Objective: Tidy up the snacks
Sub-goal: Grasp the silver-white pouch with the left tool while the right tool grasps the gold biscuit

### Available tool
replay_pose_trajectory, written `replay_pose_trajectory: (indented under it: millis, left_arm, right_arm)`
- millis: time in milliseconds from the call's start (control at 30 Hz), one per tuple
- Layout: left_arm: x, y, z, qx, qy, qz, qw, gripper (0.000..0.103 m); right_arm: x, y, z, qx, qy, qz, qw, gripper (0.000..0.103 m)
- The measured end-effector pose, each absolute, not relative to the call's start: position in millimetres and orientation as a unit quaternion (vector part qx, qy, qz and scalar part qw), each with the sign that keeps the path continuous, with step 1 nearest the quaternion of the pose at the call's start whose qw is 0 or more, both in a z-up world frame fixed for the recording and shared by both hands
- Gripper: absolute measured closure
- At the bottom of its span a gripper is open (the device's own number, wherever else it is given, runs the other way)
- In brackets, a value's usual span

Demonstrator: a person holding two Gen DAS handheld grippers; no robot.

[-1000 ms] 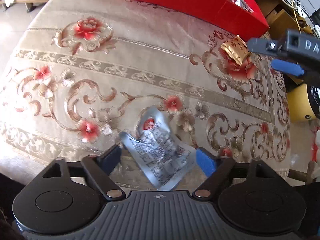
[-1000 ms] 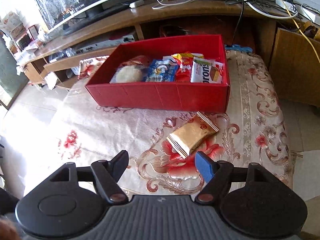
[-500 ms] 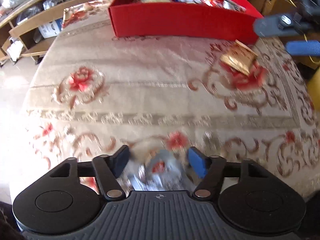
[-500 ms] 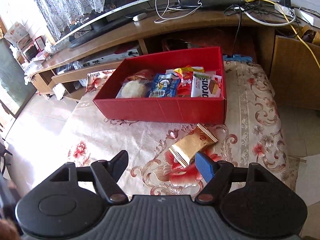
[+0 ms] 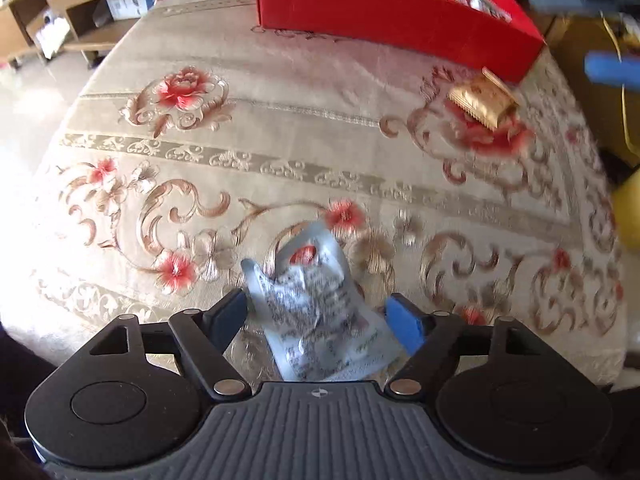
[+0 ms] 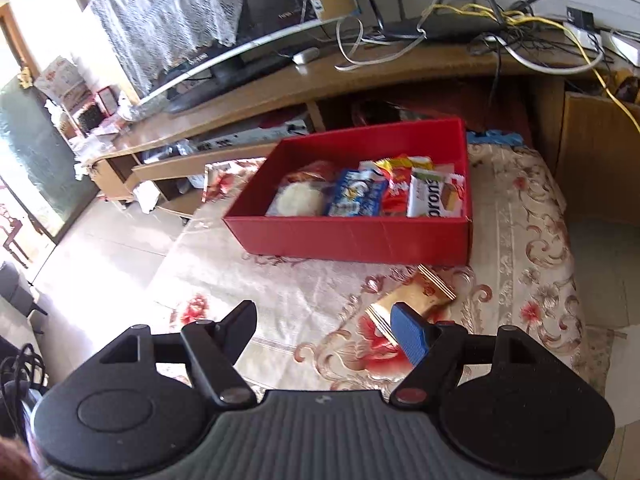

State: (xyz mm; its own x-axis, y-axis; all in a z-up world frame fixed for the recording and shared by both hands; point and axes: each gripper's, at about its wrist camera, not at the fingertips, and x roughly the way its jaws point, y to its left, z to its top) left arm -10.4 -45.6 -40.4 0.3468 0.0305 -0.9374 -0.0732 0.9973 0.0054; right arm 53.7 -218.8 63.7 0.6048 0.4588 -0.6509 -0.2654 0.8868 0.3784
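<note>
Where fingers overlap it, silver packet [image 5: 316,304] blurs.

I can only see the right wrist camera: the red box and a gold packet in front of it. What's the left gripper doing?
Observer: The left gripper is over a silver snack packet, which lies between its fingers. Its jaws have just been opening.
Operator: Is that packet gripped?
Observer: It doesn't look so. It lies crumpled on the flowered tablecloth, and the pads don't seem to press it.
Operator: Where is it relative to the box?
Observer: The red box sits across the cloth from it, and the gold packet is off to the right, near the box's corner.
</note>
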Motion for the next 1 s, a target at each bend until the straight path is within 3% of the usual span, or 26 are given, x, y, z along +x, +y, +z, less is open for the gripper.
replay_pose_trajectory:
  millis: [167,300,567,900,1000]
  left_arm:
    - [-8,-54,-35,0.008,0.570,0.036,0.821,0.044]
    - [11,-51,-30,0.049,0.559,0.043,0.826,0.046]
    - [45,-40,-24,0.039,0.538,-0.005,0.842,0.049]
    - [83,-6,-36,-0.025,0.525,-0.085,0.846,0.048]
    - [87,-10,-36,-0.039,0.527,-0.101,0.843,0.030]
  right_arm:
    - [49,-228,80,0.131,0.364,0.213,0.897,0.032]
    - [52,-234,82,0.138,0.360,0.204,0.900,0.032]
    - [79,-235,42,0.111,0.425,0.130,0.889,0.032]
    - [137,-219,-13,0.136,0.508,0.016,0.850,0.030]
    - [153,-211,-28,0.151,0.527,-0.010,0.836,0.030]
